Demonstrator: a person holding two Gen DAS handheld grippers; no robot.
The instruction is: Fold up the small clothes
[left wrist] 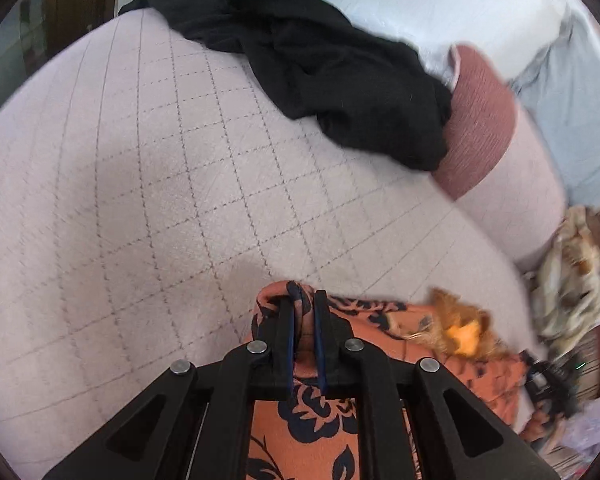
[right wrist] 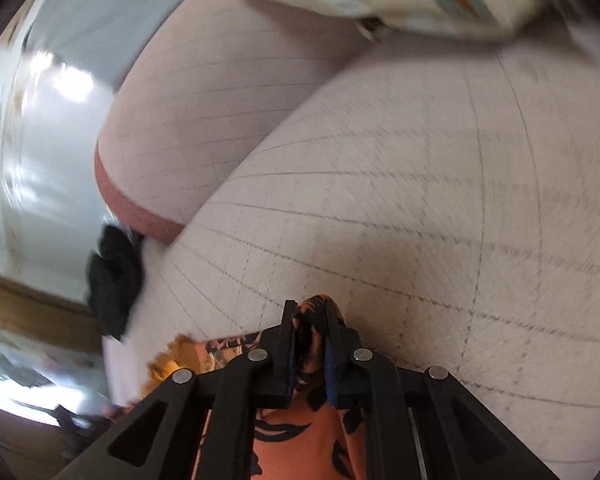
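Soft pink quilted bed [left wrist: 140,168] below, black clothes [left wrist: 320,72] heaped far off. Left gripper [left wrist: 302,316] fingers clamped on orange flowered cloth [left wrist: 308,424]; right gripper [right wrist: 310,320] fingers clamped on another edge. Held at two spots, likely to spread it flat for folding.

A matt, quilted pale-pink cloth bedspread [left wrist: 148,168] with stitched grid lines is seen across both frames. At the bottom, thin orange cloth [left wrist: 304,432] printed with dark flowers is shown. A soft matt black garment [left wrist: 340,80] is seen at upper centre, beside ribbed rust-red fabric [left wrist: 480,128]. Matt black plastic and shiny metal rivets are seen on the left gripper [left wrist: 303,312].
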